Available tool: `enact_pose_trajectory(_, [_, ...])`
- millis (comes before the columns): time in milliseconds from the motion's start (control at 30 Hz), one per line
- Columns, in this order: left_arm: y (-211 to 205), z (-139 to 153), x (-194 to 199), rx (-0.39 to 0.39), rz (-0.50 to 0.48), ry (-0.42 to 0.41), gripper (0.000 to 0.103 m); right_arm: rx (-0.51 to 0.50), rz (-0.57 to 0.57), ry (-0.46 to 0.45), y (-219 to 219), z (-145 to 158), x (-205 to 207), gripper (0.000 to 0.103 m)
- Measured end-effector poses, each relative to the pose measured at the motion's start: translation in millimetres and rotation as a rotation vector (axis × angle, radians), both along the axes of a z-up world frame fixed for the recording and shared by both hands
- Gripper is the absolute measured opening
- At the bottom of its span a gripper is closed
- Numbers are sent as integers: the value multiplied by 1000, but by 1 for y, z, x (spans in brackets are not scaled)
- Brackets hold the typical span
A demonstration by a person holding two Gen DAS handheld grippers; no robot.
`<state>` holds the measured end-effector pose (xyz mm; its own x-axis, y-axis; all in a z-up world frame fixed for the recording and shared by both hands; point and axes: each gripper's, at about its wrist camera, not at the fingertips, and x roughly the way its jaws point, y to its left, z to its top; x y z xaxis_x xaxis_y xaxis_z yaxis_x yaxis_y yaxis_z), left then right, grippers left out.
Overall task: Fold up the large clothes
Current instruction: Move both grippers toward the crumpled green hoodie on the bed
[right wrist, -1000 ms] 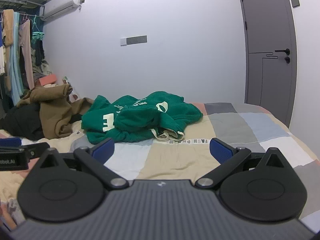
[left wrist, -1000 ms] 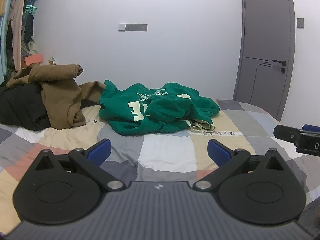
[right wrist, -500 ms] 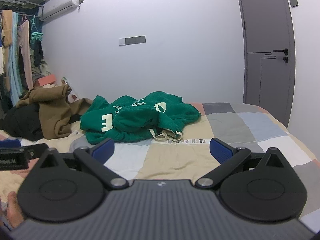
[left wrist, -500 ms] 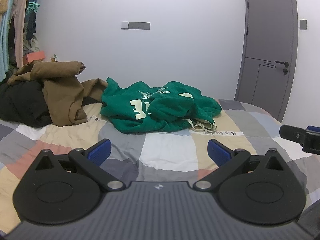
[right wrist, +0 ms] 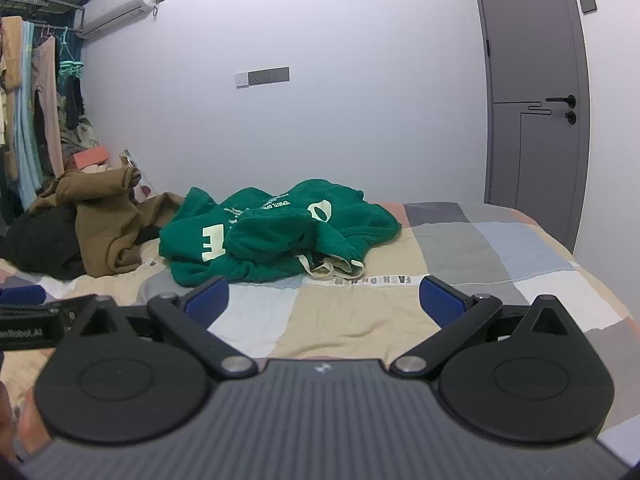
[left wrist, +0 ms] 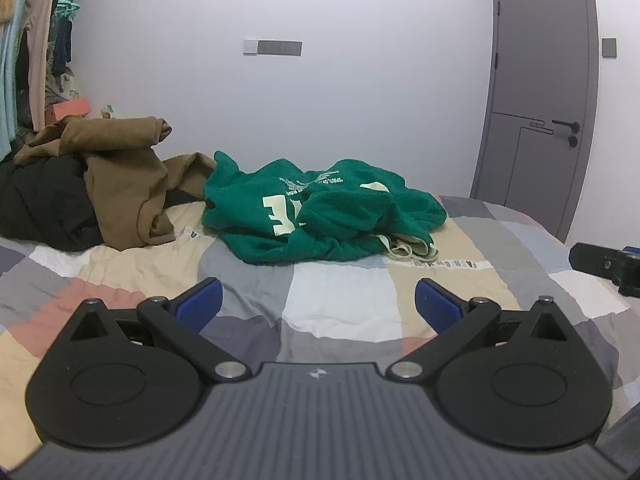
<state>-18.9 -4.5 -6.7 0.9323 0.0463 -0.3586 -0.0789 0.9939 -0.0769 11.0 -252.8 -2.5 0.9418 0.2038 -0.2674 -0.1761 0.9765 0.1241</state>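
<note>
Crumpled green sweatshirt (left wrist: 320, 216) with cream lettering, heaped on the patchwork bed (left wrist: 340, 300); both grippers' fingers spread.

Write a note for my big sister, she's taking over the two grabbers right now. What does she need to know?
Left gripper: open, holding nothing, above the patchwork checked bedspread.
Right gripper: open, holding nothing, also above the bedspread.
The crumpled green fleece sweatshirt with cream lettering lies in a heap mid-bed, ahead of both grippers, not touched by either.
A brown garment and a black one are piled to its left.
Done: nothing folded.
Left: probably start with the green sweatshirt, spread it flat and fold it, then the others.
</note>
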Motion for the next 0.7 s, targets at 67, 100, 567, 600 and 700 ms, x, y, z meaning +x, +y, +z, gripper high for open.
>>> enact_pose_trajectory(67, [0, 0, 0, 3, -2, -3, 103, -5, -1, -1, -1, 0, 0, 103])
enact_pose_trajectory(100, [0, -1, 1, 2, -4, 0, 103, -17, -2, -4, -1, 0, 0, 103])
enact_pose_trajectory(567, [-6, 0, 33, 28, -31, 36, 103, -40, 21, 38, 1, -2, 28, 103])
enact_pose_trajectory(600, [-8, 1, 38, 37, -35, 38, 103, -44, 25, 41, 2, -2, 30, 103])
enact_pose_trajectory(700, [-9, 4, 50, 56, -46, 41, 103, -44, 30, 62, 3, 0, 40, 103])
